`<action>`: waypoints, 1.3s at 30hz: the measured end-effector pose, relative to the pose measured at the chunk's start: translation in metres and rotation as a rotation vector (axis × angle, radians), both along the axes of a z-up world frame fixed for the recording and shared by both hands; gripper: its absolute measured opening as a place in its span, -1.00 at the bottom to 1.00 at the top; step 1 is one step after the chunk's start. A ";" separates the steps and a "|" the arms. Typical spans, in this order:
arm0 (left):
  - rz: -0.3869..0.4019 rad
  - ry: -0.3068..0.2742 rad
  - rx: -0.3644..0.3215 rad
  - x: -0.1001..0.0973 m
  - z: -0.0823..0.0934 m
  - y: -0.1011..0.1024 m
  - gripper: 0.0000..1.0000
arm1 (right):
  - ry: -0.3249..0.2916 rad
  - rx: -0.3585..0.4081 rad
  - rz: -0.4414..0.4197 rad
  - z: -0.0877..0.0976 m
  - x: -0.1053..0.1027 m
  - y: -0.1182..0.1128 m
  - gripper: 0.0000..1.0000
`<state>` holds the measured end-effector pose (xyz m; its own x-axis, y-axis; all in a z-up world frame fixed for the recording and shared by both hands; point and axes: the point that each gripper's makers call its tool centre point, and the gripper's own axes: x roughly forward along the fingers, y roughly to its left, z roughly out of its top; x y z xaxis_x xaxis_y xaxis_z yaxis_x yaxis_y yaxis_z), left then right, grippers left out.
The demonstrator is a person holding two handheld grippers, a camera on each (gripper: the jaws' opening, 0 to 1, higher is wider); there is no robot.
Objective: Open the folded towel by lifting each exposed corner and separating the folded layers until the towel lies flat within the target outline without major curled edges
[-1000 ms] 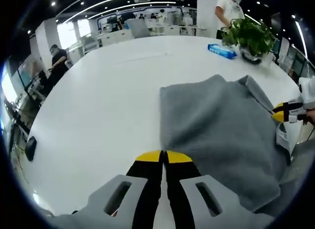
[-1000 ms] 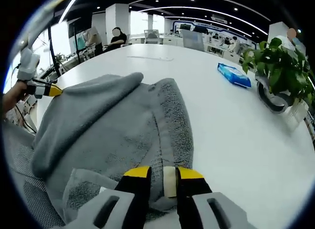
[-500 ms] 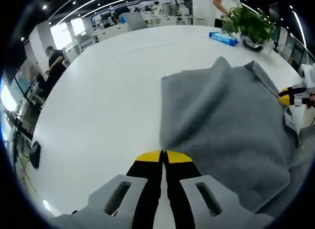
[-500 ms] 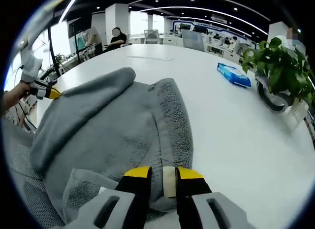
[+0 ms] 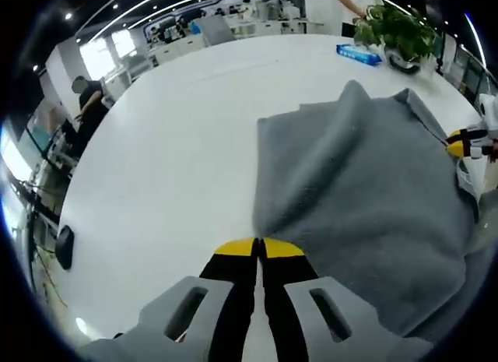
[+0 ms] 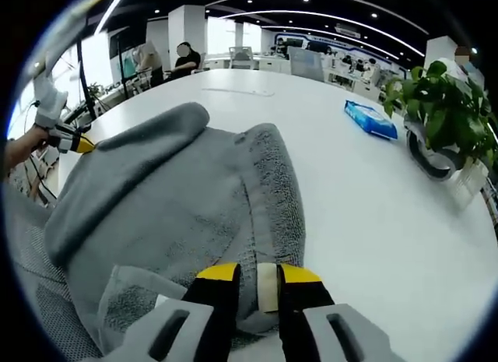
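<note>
The grey towel [image 5: 366, 191] lies on the white table [image 5: 156, 159], and its top layer is raised into a ridge. My left gripper [image 5: 258, 247] is shut, with the towel's near corner running into its yellow tips. In the right gripper view the towel [image 6: 179, 198] spreads left, and my right gripper [image 6: 261, 276] is shut on its near edge, with a pale strip of cloth between the jaws. The right gripper [image 5: 461, 142] shows at the towel's far side in the left gripper view. In the right gripper view the left gripper [image 6: 76, 142] holds the left corner.
A blue packet [image 6: 371, 118] and a potted plant [image 6: 447, 117] stand at the far right of the table [image 6: 389, 222]; the packet [image 5: 359, 54] and plant [image 5: 397, 36] also show far back. A dark object [image 5: 64, 245] sits by the table's left edge. People stand beyond.
The towel's raised top layer has risen a little and its ridge has shifted away from the right gripper. Both grippers stay shut on the towel.
</note>
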<state>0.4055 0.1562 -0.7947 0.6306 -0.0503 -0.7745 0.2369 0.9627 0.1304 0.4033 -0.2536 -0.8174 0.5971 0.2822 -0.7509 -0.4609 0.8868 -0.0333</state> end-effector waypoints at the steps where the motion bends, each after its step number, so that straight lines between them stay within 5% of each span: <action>1: 0.002 0.001 0.001 0.000 0.000 0.002 -0.98 | -0.001 0.000 0.001 0.000 0.000 0.000 -0.67; 7: 0.050 0.000 -0.054 0.001 0.002 0.013 -0.98 | -0.004 -0.001 0.004 0.000 0.000 0.000 -0.68; 39: 0.122 0.038 -0.050 -0.016 -0.010 0.049 -0.98 | -0.011 -0.012 0.014 0.001 0.000 -0.001 -0.69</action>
<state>0.3895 0.2056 -0.8044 0.6043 -0.0140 -0.7966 0.1218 0.9897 0.0750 0.4037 -0.2542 -0.8166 0.6014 0.2819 -0.7475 -0.4730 0.8797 -0.0488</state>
